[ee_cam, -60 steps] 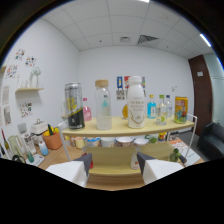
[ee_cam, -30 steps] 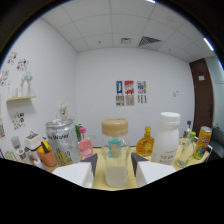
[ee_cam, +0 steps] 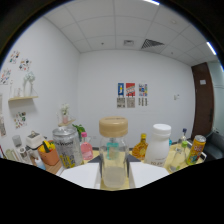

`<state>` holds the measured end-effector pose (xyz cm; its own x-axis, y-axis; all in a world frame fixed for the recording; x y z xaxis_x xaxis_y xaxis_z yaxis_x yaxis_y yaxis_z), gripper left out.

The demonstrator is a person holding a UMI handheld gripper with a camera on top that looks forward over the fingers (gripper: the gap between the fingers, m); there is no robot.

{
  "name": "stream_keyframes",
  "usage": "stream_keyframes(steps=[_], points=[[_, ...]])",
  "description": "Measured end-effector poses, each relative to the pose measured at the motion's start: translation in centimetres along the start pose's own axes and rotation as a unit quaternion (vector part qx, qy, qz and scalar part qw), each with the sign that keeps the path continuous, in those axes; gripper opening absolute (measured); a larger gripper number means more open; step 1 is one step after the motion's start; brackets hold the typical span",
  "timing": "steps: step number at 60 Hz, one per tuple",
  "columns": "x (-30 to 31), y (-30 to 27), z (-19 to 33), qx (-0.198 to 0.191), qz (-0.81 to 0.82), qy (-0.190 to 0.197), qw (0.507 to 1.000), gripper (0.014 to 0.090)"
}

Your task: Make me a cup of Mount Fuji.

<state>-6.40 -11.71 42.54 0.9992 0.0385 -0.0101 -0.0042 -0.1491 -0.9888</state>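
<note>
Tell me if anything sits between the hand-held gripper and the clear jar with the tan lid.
Nothing visible does. The clear jar with the tan lid already stands between the fingers of the hand-held gripper. The silver can and pink bottle stand off to one side, the white bottle and amber bottle to the other.

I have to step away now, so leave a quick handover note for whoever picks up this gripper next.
Gripper: open, the clear jar with the tan lid stands between its fingers; a firm grip isn't confirmed.
Around it on the counter: silver can to one side, white bottle, amber bottle and yellow can to the other.
Done: jar approached.
Left: close on it, lift it, make the drink.
</note>
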Motion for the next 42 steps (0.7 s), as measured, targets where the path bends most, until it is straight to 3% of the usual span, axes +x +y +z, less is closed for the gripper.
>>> stream_keyframes(steps=[9, 15, 28, 42], points=[[0.1, -1.3, -4.6, 0.023, 0.000, -0.019, 1.000, 0.0374], [0.6, 0.8, -7.8, 0.031, 0.005, -0.024, 0.999, 0.0374], [0.6, 13.9, -10.9, -0.019, -0.007, -0.019, 1.000, 0.0372], [-0.5, 26.0, -9.7, -0.061, 0.000, -0.018, 0.998, 0.0372]])
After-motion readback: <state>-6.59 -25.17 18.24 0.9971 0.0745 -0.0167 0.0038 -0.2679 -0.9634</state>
